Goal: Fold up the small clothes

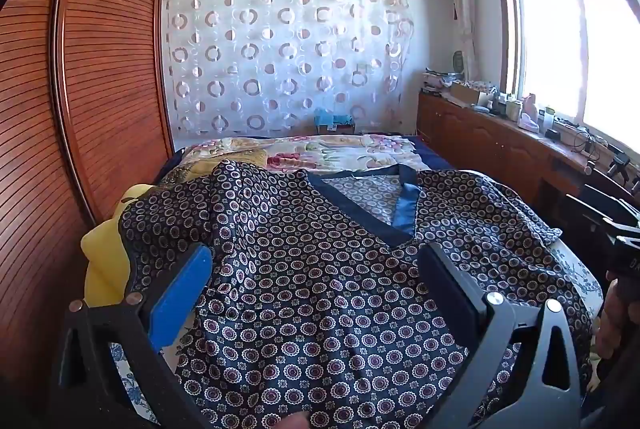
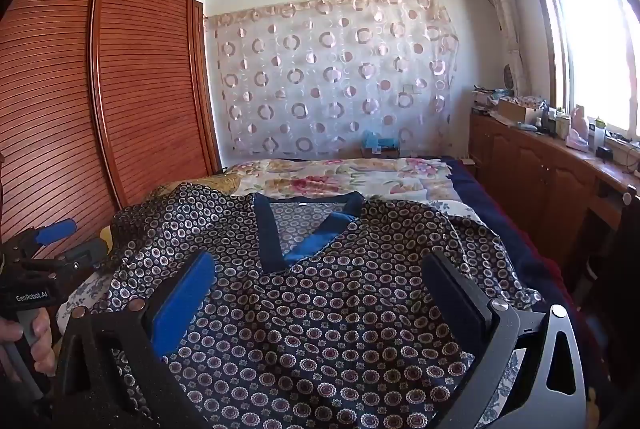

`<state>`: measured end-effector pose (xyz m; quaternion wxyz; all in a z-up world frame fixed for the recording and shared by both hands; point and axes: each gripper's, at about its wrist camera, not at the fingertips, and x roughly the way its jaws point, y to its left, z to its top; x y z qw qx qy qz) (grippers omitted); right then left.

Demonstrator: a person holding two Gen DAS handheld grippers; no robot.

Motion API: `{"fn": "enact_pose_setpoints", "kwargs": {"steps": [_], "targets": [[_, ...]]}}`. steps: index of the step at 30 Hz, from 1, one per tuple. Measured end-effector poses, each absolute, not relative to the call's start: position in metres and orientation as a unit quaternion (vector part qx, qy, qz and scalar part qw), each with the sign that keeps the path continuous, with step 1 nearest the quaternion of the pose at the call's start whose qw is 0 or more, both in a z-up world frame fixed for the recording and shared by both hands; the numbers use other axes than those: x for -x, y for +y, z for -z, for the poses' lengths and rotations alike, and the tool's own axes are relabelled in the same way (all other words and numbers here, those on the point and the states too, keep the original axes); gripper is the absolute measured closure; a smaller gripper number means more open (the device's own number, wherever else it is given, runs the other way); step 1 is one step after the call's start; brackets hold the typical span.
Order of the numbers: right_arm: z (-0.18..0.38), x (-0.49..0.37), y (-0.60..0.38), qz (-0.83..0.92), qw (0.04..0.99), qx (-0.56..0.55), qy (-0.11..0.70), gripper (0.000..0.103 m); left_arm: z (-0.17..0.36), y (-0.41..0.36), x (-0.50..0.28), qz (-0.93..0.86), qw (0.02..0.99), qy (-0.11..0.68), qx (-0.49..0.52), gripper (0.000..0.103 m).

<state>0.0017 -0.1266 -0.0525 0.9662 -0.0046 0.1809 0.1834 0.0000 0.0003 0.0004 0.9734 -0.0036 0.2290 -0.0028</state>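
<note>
A dark navy patterned V-neck top (image 1: 320,269) with a blue collar band lies spread face up on the bed (image 1: 320,149), neck toward the far wall. My left gripper (image 1: 316,261) hovers over its left-middle part, jaws wide open, nothing between them. In the right wrist view the same top (image 2: 340,309) fills the foreground. My right gripper (image 2: 320,265) stands open above its chest, just below the collar (image 2: 304,245). The left gripper's body shows at that view's left edge, held by a hand (image 2: 36,341).
A floral quilt (image 2: 352,177) covers the far half of the bed. A slatted wooden wardrobe (image 1: 80,109) stands close on the left. A low wooden cabinet (image 2: 540,173) with clutter runs under the window on the right. A yellow cloth (image 1: 104,261) lies at the bed's left edge.
</note>
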Motion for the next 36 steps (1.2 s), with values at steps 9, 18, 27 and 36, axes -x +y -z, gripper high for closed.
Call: {"fn": "enact_pose_setpoints", "kwargs": {"steps": [9, 18, 27, 36], "targets": [[0.0484, -0.0018, -0.1267, -0.184, 0.965, -0.003, 0.186, 0.000, -0.0021, 0.0027, 0.0018, 0.002, 0.976, 0.218, 0.008, 0.000], [0.0529, -0.0027, -0.1291, -0.183, 0.965, -0.012, 0.188, 0.000, -0.0020, 0.0011, 0.0033, 0.001, 0.976, 0.216, 0.008, 0.000], [0.0528, -0.0025, -0.1290, -0.182, 0.965, -0.012, 0.188, 0.000, -0.0060, 0.0014, 0.0060, -0.001, 0.977, 0.214, 0.007, 0.000], [0.0522, -0.0015, -0.1294, -0.181, 0.965, -0.012, 0.187, 0.000, -0.0084, -0.0007, 0.0079, -0.001, 0.977, 0.211, 0.006, 0.000]]}}
